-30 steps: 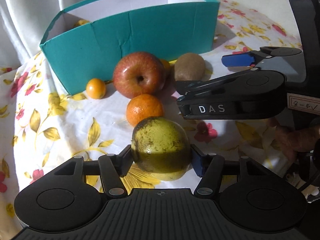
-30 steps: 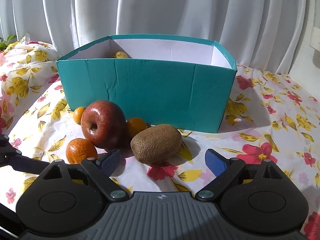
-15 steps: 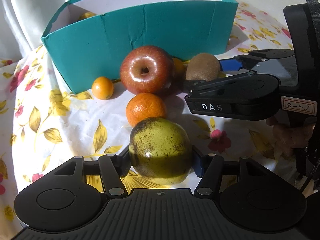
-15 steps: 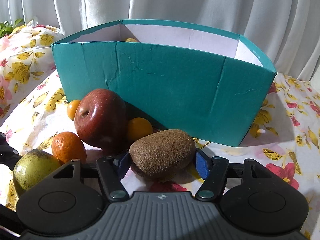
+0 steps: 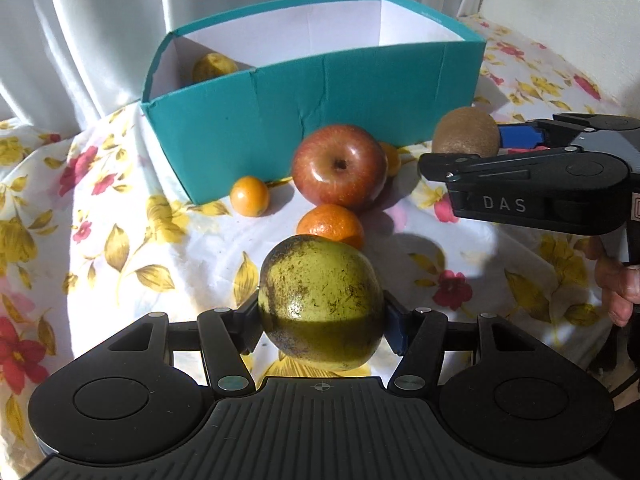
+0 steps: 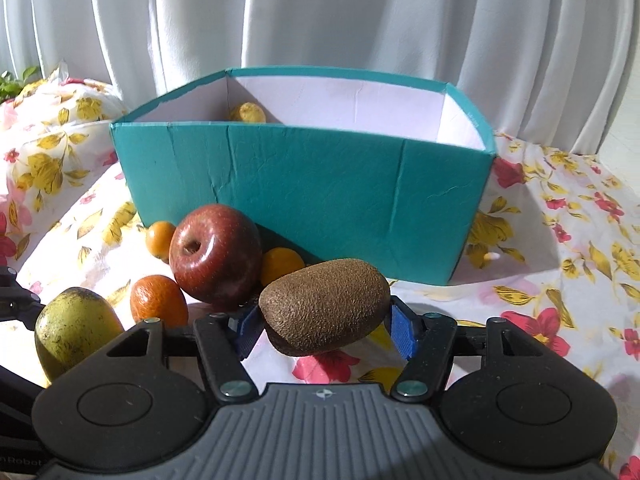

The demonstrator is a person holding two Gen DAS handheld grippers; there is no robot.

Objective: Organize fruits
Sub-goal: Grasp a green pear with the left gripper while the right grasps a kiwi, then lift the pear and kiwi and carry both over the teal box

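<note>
Both jaws clamped on fruit. Left gripper [image 5: 322, 316]: closed around speckled yellow-green round fruit [image 5: 322, 304], pads pressing its left & right sides, fruit's lower half in shadow, held above floral-print tablecloth [image 5: 120, 264]. Right gripper [image 6: 324, 326]: blue pads [image 6: 404, 332] closed on fuzzy brown oval kiwi [image 6: 324, 306], lying crosswise betw. pads, tilted up to the right, lifted off cloth. Same kiwi visible from left wrist cam at right, w/ black "DAS"-marked gripper body beside it; person's fingers [image 5: 618, 288] seen under that body.

Loose fruit on cloth in front of teal cardboard box w/ white inside [image 6: 320, 196]: glossy red apple [image 5: 340, 168] lying on side, stem dimple facing cam; orange mandarin [image 5: 330, 230] just in front of apple, near green fruit; small round orange fruit [image 5: 249, 196] left of apple, near box's front wall; second small orange fruit [image 6: 280, 264] tucked betw. apple & box, partly hidden behind apple.

Box open-topped, near white curtain [image 6: 320, 20]. Yellowish fruit [image 6: 247, 113] inside at back-left corner, only top showing. Rest of box floor hidden by front wall.
</note>
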